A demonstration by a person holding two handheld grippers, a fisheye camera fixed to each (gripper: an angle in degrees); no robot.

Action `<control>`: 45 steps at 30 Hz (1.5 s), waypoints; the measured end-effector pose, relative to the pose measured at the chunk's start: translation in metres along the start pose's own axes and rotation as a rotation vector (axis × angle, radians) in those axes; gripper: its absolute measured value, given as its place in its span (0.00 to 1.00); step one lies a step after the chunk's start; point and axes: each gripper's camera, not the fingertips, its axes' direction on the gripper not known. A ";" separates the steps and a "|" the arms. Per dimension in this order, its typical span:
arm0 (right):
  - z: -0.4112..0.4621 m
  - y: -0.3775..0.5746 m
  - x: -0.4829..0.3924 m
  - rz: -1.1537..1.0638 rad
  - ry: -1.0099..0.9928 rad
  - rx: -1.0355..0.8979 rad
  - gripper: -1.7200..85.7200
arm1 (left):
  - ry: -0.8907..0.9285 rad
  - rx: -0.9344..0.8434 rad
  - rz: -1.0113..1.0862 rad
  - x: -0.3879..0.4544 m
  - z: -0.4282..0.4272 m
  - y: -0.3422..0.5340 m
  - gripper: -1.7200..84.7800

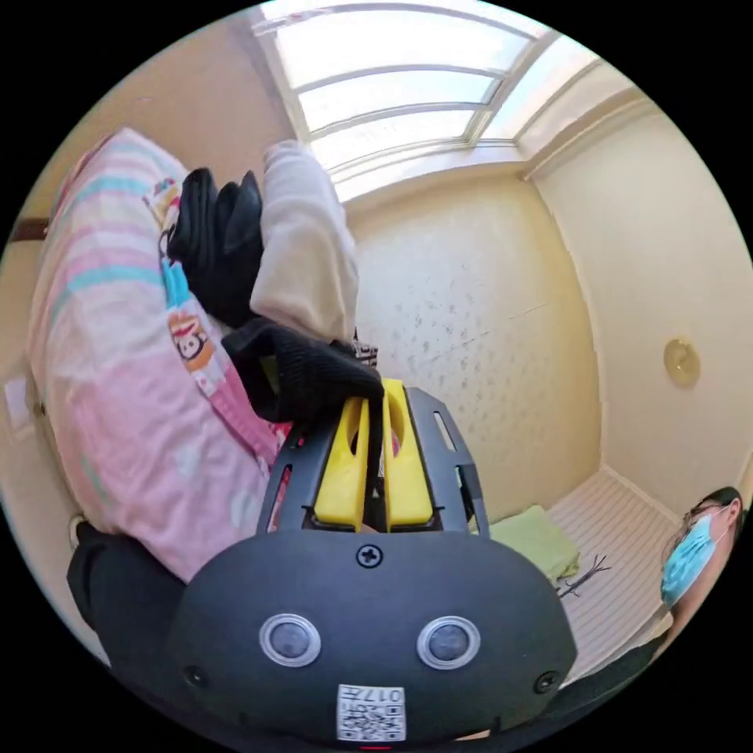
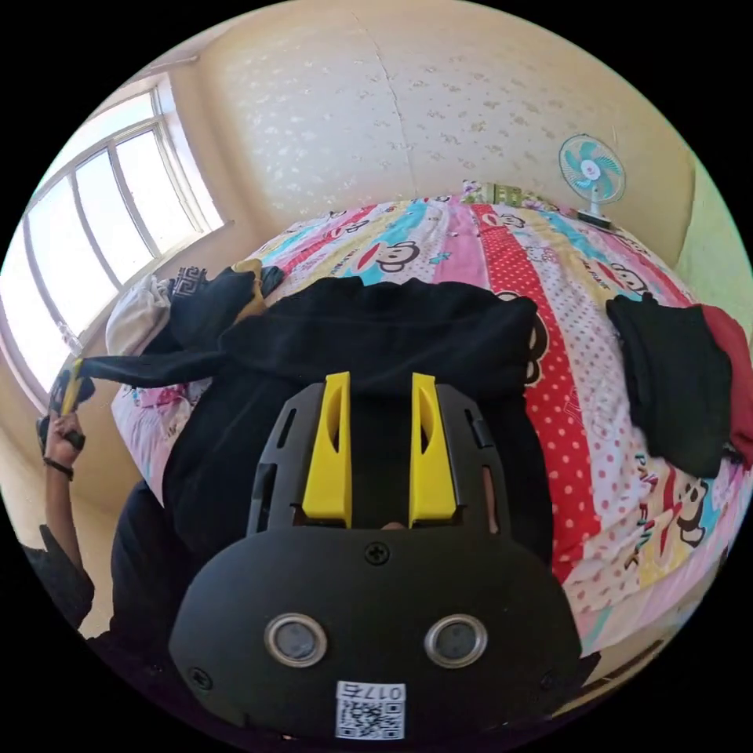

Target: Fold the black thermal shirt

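My left gripper has its yellow jaws pinched together on a sleeve end of the black thermal shirt, pulled out past the edge of the bed. The shirt is rumpled and ribbed, spread across the bed's near side. My right gripper hangs above it, jaws parted, gripping nothing.

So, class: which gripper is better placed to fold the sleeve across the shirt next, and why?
Probably the left gripper: its jaws are shut on the black sleeve, which is pulled out taut from the shirt on the bed. The right gripper hovers open over the shirt, holding nothing.
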 end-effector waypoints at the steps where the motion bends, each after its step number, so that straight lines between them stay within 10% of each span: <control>1: 0.010 0.005 0.016 0.039 0.014 -0.075 0.14 | 0.016 -0.013 0.101 0.038 0.014 -0.009 0.04; 10: -0.006 0.052 0.108 0.309 -0.420 0.070 0.10 | 0.264 -0.467 0.749 0.312 0.261 0.250 0.08; 19: -0.033 0.074 0.134 0.343 -0.567 0.261 0.11 | 0.047 -1.075 0.877 0.232 0.323 0.584 0.18; 26: -0.038 0.052 0.133 0.305 -0.612 0.067 0.11 | -0.115 -0.997 0.881 0.119 0.173 0.572 0.14; 34: -0.112 0.086 0.104 0.224 -0.080 -0.278 0.13 | -0.508 -0.975 0.595 0.027 0.055 0.508 0.18; 40: -0.103 0.120 0.062 0.080 0.056 -0.524 0.11 | -0.384 -1.127 0.242 -0.018 0.066 0.506 0.11; 45: -0.171 0.096 0.069 0.104 -0.200 -0.395 0.07 | -0.102 -1.285 0.192 0.007 0.047 0.449 0.06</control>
